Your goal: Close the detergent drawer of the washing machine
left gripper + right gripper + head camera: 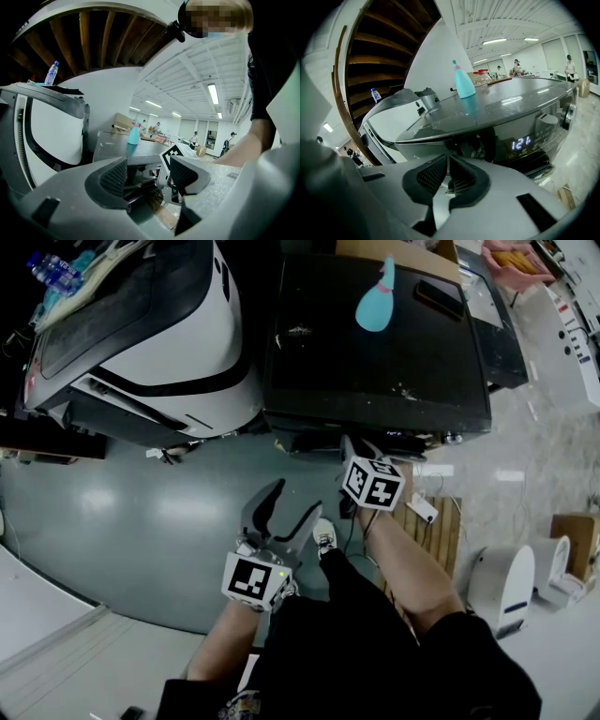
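Note:
The black washing machine stands ahead with a teal spray bottle on its top. My right gripper is at the machine's front edge. In the right gripper view its pads stand almost together, shut, with nothing seen between them. Just beyond them is the dark drawer recess, left of the lit display; whether the jaws touch the drawer I cannot tell. My left gripper hangs lower, over the floor, open and empty. It looks toward the machine and the right gripper's marker cube.
A white-and-black appliance stands to the machine's left, with a water bottle on it. A dark flat object lies on the machine's top. At the right are a wooden pallet and a white device on the floor.

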`<state>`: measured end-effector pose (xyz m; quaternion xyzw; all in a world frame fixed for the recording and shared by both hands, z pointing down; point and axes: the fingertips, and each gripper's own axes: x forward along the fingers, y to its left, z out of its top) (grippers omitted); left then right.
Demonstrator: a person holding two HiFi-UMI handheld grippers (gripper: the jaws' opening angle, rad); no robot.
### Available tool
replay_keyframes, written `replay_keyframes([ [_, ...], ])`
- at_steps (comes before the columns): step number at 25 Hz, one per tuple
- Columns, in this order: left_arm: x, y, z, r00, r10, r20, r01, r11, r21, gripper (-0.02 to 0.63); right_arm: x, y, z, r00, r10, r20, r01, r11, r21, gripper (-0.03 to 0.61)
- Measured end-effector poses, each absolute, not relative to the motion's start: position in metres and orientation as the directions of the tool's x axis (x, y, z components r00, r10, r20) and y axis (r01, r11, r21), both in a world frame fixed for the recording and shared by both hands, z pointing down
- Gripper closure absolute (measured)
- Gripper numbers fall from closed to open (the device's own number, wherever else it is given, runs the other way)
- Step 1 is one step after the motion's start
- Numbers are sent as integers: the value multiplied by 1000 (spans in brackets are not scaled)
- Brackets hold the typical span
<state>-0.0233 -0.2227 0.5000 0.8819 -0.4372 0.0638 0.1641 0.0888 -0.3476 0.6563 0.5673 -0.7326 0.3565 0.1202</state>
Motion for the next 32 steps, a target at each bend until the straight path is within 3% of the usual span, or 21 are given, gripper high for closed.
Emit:
replay_keyframes([
  [1,-23,-221,498,609,-751,253,-792,-565,231,333,88,-345,651,-335,-749,571,-916,118,-383,578],
  [6,-24,-205,486,608,-757,240,-794,-570,213,363,78,-330,623,-394,-764,511,-907,235,-349,580],
  [10,-31,-189,476,588,-775,233,-809,-556,190,458,66,-313,593,-450,-773,448,-889,336,-312,581],
  [14,-42,-168,461,562,-801,205,-826,-535,175,600,50,-286,561,-507,-769,390,-861,432,-268,581],
  [21,-67,-128,439,545,-822,163,-837,-522,166,611,25,-233,505,-569,-764,304,-822,529,-211,581],
  [32,-103,-42,415,574,-807,140,-818,-558,143,611,-4,-130,441,-578,-783,229,-816,558,-152,581],
])
